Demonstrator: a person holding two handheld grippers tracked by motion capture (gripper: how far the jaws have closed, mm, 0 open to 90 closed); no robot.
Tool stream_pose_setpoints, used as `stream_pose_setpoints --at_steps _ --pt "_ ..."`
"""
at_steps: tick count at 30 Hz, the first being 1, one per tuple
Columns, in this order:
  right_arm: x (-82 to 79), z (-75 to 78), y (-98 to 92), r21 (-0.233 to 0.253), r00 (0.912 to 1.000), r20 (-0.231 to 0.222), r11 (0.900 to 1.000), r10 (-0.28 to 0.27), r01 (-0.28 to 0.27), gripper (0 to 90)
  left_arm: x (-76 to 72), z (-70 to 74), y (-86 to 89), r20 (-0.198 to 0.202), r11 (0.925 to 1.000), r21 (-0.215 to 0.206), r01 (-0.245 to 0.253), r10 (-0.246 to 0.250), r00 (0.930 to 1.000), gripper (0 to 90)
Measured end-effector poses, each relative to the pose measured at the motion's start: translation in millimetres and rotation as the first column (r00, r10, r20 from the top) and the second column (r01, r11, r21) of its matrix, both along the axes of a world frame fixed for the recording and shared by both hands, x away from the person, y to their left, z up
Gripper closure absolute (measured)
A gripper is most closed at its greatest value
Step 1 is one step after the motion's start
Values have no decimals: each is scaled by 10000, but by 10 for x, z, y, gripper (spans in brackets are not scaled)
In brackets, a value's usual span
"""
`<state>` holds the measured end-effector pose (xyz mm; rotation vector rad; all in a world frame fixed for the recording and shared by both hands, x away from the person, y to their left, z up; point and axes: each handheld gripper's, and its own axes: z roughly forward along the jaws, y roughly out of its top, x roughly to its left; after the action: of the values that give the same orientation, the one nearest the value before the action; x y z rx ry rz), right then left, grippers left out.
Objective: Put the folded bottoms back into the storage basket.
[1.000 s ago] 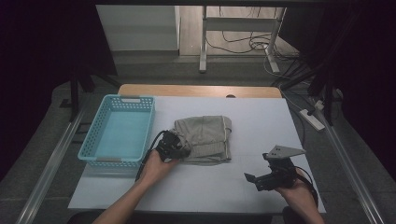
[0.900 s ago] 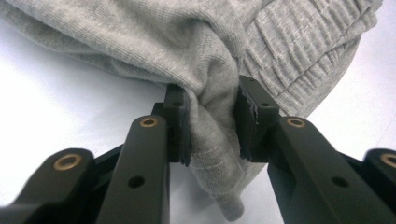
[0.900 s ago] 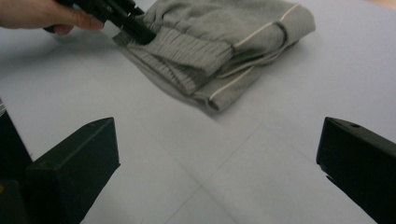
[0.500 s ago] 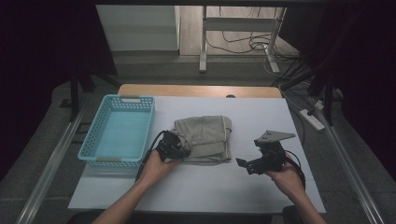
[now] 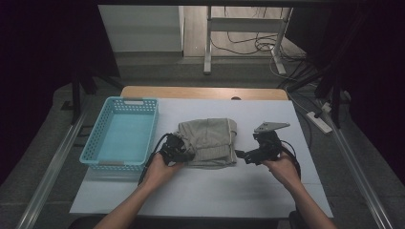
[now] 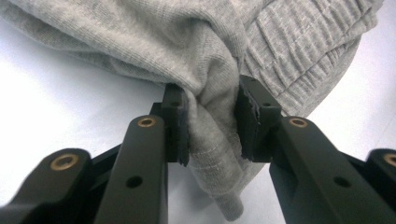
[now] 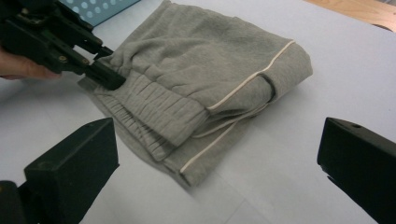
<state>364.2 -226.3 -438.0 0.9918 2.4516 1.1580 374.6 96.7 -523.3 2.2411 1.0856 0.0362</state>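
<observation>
Pinching a fold of the soft grey ribbed sweatpants [image 6: 280, 51], left claw [image 6: 212, 121]; right claw [image 7: 219, 158] gapes wide beside them, blue perforated basket [image 5: 102, 143] nearby.

White counter [image 5: 267, 191], wooden strip along far edge. 2 things lie directly on it. Light-blue perforated basket [image 5: 98, 143] at left side, long axis running front to back, near end close to front-left corner. Folded grey garment [image 5: 212, 138] with ribbed waistband and pale piping at centre, just right of basket, not touching it. Right part of counter bare white.
</observation>
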Motion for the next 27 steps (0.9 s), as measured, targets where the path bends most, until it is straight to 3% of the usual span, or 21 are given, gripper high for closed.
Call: stream_pose_setpoints --at_steps 9,15,27 --pt "238 -95 43 -203 9995 -307 9997 -113 107 0 9 0 6 -118 10000 -48 -12 12 9999 659" --pt "396 -106 100 -762 9991 -273 9966 -333 311 0 11 1 6 -174 10000 -62 -43 42 9998 658" --pt "692 -166 242 -942 9954 -600 9931 -750 691 0 16 2 6 -236 10000 -70 -64 63 9997 657"
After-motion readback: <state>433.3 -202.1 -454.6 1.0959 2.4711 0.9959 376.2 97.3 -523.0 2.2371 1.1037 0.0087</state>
